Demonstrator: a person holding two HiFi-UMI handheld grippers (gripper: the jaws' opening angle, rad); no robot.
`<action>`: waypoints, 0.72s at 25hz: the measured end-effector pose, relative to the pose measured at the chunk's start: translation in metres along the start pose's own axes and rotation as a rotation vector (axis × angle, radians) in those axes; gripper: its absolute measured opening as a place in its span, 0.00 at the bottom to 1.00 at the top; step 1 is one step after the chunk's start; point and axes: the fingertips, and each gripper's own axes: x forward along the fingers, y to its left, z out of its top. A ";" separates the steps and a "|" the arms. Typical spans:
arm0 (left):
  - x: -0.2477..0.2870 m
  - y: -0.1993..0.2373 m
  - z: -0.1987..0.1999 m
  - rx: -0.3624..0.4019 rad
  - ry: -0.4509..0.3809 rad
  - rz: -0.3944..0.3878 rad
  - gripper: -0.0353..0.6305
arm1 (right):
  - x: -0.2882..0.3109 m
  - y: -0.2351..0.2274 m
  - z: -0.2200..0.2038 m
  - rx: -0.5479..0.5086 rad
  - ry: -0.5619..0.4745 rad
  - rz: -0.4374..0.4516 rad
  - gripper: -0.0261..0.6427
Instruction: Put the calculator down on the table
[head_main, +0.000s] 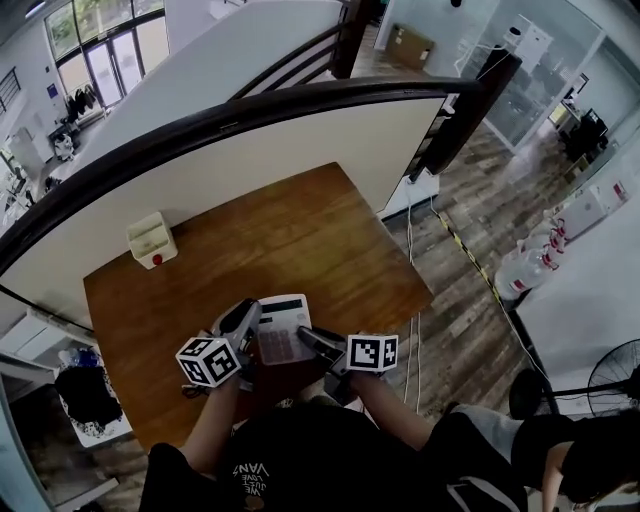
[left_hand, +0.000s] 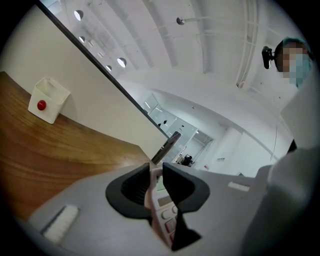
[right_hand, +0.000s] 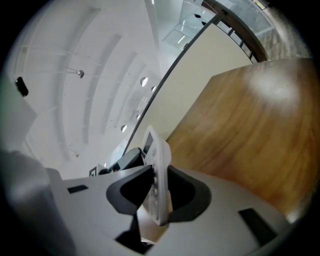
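1. White calculator (head_main: 283, 328), pinched from both sides, up over the near end of the wooden counter (head_main: 300, 230).
2. Left gripper (head_main: 243, 318): jaws narrow, clamped on its left edge.
3. Right gripper (head_main: 310, 340): jaws clamped on the opposite edge.
4. Small white box (head_main: 152, 241) with a red button, well apart near the far-left corner.

The calculator (head_main: 283, 328) sits between left gripper (head_main: 243, 318) and right gripper (head_main: 313, 341), over the table's (head_main: 310, 235) near edge; box (head_main: 152, 240) behind, left.
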 end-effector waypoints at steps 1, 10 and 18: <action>0.002 0.005 0.002 0.002 0.002 0.001 0.16 | 0.005 -0.002 0.003 -0.003 0.002 0.000 0.18; 0.026 0.052 0.028 -0.013 -0.019 0.055 0.16 | 0.057 -0.018 0.036 -0.016 0.072 0.022 0.18; 0.067 0.090 0.044 -0.049 -0.085 0.169 0.16 | 0.095 -0.049 0.084 -0.013 0.175 0.048 0.18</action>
